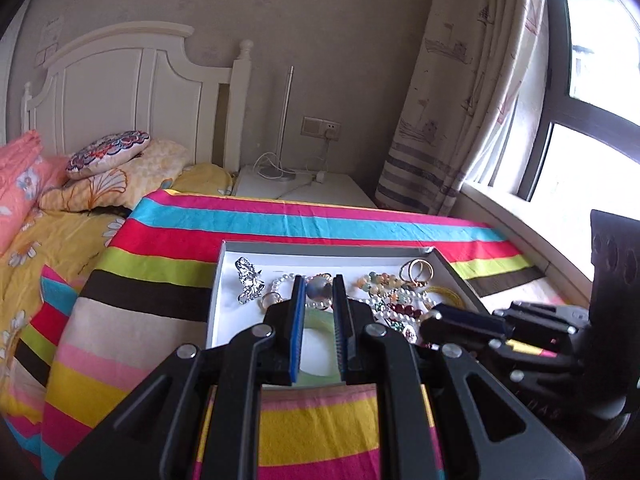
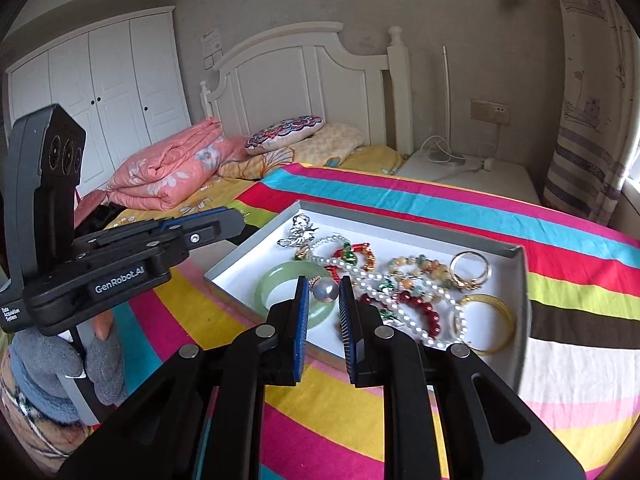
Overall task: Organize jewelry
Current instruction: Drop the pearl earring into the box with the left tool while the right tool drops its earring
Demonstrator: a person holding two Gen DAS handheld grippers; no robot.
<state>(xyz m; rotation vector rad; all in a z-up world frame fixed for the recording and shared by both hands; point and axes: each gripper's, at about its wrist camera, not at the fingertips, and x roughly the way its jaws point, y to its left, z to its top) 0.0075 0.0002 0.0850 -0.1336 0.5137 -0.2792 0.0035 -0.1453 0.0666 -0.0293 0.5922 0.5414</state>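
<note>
Jewelry sits heaped in a shallow white tray (image 2: 516, 280) on the striped bedspread (image 2: 560, 240): pearl strand (image 2: 400, 294) tangled over red beads (image 2: 420, 312), jade bangle (image 2: 280, 280) at the near-left, gold bangle (image 2: 500, 312) and gold ring (image 2: 470, 268) to the right, silver brooch (image 2: 298, 232) at the far-left corner, and a grey pearl ball (image 2: 326, 290) by the jade bangle. Step in hand, as I judge it: early sorting, nothing taken out of the tray yet, both tools lining up on a first pick. My right tool (image 2: 324, 292) hangs with the ball framed between its blue pads, jaws parted narrowly, a gap on each side, gripping nothing as far as I can tell. My left tool (image 1: 318, 290) shows the same ball between its tips from its own camera, also narrowly parted and empty; the right view puts it off to the left of the tray and above it, so that framing is likely just line of sight. Next move probably calls for lowering the right tool and closing gently on the ball; it looks joined to the pearl strand, so expect the tangle to drag. Tray walls are low, near edge close under the tools. Free bedspread left and in front of the tray for laying pieces out; right side is tighter, windowsill (image 1: 520, 220) and bed edge near.
</note>
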